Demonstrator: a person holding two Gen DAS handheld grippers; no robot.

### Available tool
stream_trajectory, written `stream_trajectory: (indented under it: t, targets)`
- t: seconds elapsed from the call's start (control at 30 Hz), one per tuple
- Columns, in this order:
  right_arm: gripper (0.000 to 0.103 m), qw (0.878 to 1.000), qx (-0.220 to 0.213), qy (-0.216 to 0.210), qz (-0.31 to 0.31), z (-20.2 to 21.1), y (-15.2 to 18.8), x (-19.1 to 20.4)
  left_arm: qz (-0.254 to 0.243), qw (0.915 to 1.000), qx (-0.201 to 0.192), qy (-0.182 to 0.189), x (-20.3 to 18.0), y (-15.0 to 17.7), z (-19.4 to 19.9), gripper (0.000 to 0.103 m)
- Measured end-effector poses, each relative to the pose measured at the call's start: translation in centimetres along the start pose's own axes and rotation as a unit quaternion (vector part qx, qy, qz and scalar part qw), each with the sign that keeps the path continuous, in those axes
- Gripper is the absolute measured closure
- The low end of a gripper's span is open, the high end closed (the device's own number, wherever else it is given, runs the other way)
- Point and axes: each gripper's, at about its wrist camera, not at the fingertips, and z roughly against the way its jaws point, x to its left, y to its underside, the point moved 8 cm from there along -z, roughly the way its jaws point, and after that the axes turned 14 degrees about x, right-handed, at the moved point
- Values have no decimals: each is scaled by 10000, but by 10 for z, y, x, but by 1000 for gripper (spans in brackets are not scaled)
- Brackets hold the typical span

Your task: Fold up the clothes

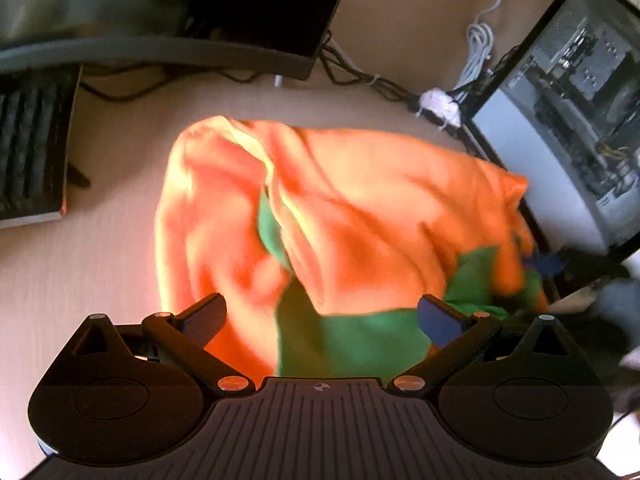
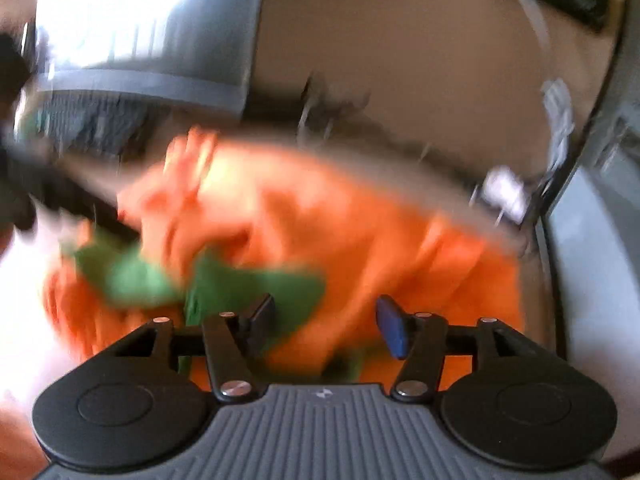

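Left wrist view. My left gripper (image 1: 322,316): jaws spread wide, pads clear of any cloth. Below it, one garment (image 1: 340,216), orange with green patches, heaped and rumpled on the pale desk (image 1: 80,264). No print or label readable on the cloth. Its left edge ends well short of a keyboard (image 1: 32,152); bare desk lies open between them. Its far edge stops short of a monitor (image 1: 256,4) and a tangle of cables (image 1: 360,76). Its right edge runs up beside a glass-sided computer case (image 1: 580,92); little room there.

Right wrist view, heavily blurred. My right gripper (image 2: 326,326): jaws about half apart, pads not pressing anything, the garment (image 2: 320,224) just under and between them. A green fold (image 2: 248,284) lies at the left pad. No writing legible anywhere. At left, a bright white stretch beside the cloth; what it is I cannot tell. The case wall (image 2: 580,240) crowds the right.
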Motion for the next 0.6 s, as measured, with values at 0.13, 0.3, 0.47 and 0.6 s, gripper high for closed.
stream_trajectory:
  t: [0.13,0.3,0.47,0.6]
  targets:
    - [47,9995,283,-41,-145,-8,13,2,-129,9978,-342,544,-26,-7,18,0]
    - [43,9986,-447,-141,237,47,-31,-13,-684,9917,-434,995,-69,-15,11,0]
    - [21,9950,-368,-502,779,25,-104,-20,-182,9968,116,773,-58,-8,-42,0]
    - [21,9919,212,-571,1116,-45,-140,-17,-8,9970,121,763,-57,2,-39,0]
